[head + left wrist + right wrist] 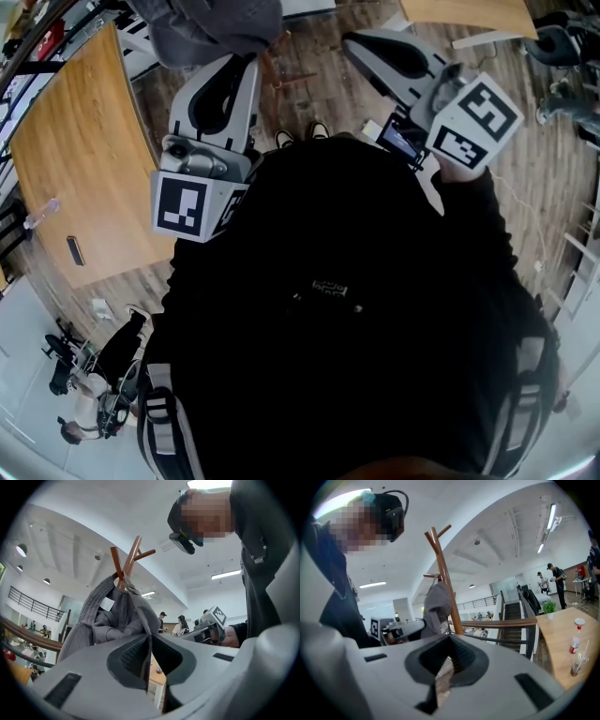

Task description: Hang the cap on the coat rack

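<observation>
cap (110, 616): hung on coat rack (126, 564) | just beyond closed left fingers (133, 656)

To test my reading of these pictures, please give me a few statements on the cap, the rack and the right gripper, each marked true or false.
1. The grey cap hangs on the wooden coat rack. True.
2. The right gripper holds the cap. False: its jaws are shut on nothing.
3. A bottle stands on the wooden table. True.
4. The coat rack is white metal. False: it is brown wood.
</observation>
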`<state>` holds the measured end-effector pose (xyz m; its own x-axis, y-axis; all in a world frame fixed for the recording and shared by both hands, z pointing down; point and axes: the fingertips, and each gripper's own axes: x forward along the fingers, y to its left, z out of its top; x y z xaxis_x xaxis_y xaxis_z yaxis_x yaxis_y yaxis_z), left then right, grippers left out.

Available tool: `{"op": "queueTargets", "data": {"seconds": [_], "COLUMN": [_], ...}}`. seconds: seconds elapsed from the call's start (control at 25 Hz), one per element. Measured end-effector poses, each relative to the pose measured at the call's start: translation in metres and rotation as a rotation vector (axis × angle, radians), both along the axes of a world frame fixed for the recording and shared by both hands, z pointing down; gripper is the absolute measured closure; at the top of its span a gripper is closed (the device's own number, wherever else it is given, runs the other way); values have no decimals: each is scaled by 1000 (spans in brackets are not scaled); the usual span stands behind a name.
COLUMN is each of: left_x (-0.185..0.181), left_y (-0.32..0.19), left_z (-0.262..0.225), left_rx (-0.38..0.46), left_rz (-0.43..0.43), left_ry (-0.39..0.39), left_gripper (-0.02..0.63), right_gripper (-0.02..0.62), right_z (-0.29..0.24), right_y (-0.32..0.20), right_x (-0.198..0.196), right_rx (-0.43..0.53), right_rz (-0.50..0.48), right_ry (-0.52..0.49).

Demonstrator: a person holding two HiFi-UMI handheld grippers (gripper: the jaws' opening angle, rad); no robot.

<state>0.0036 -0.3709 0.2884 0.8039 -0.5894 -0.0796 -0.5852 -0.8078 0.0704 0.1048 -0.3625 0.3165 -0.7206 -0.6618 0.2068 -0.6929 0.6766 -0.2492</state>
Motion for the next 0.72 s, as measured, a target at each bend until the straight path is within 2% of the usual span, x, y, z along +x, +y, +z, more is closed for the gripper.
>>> {"op": "queueTargets", "data": {"seconds": [0.72], "left_x": [5], "left_y": [-2], "left_z": [2], "left_rx": [-14], "left_rz": [38], "left_ry": [-13], "left_gripper": [572], "right_gripper": [593], "right_z": [-4], "right_y": [-3], "right_x": [-14], "right_rx": [29], "right_rz": [-38], "right_ry": [2]}}
